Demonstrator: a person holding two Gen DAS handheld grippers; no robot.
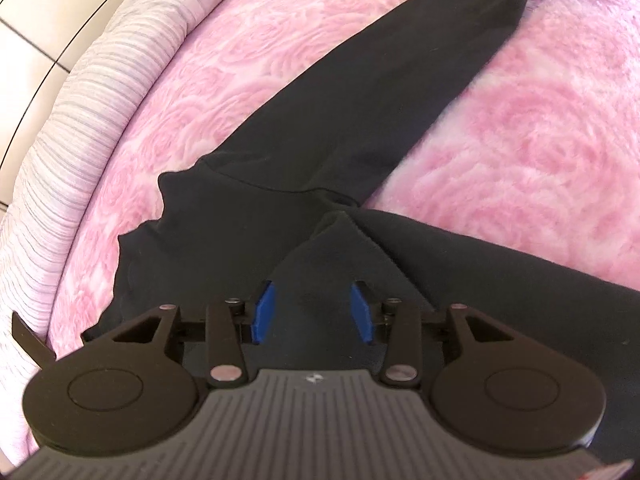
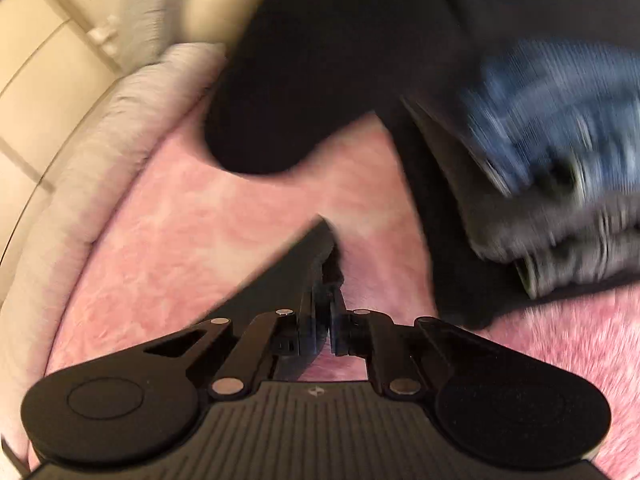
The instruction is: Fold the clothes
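The left wrist view is sharp. There the left gripper (image 1: 313,311) hangs over a black garment (image 1: 360,120) spread on a pink rose-patterned blanket (image 1: 540,140). Its jaws stand apart, released, with a raised fold of the black cloth between the blue pads (image 1: 264,312); the pads do not press on it. Ahead of the jaws one long black part runs away toward the far right, and another runs off to the right of them. A pale ribbed bed edge (image 1: 80,120) curves to the left, with tiled floor (image 1: 36,20) beyond.

The right wrist view is blurred. The right gripper (image 2: 326,320) has its jaws clenched on a thin corner of black cloth (image 2: 280,280) that rises to a point just ahead of them. Only this view shows a blue and grey pile of clothes (image 2: 560,160) ahead and to the right of the jaws, and cream drawer fronts (image 2: 40,60) to the far left.
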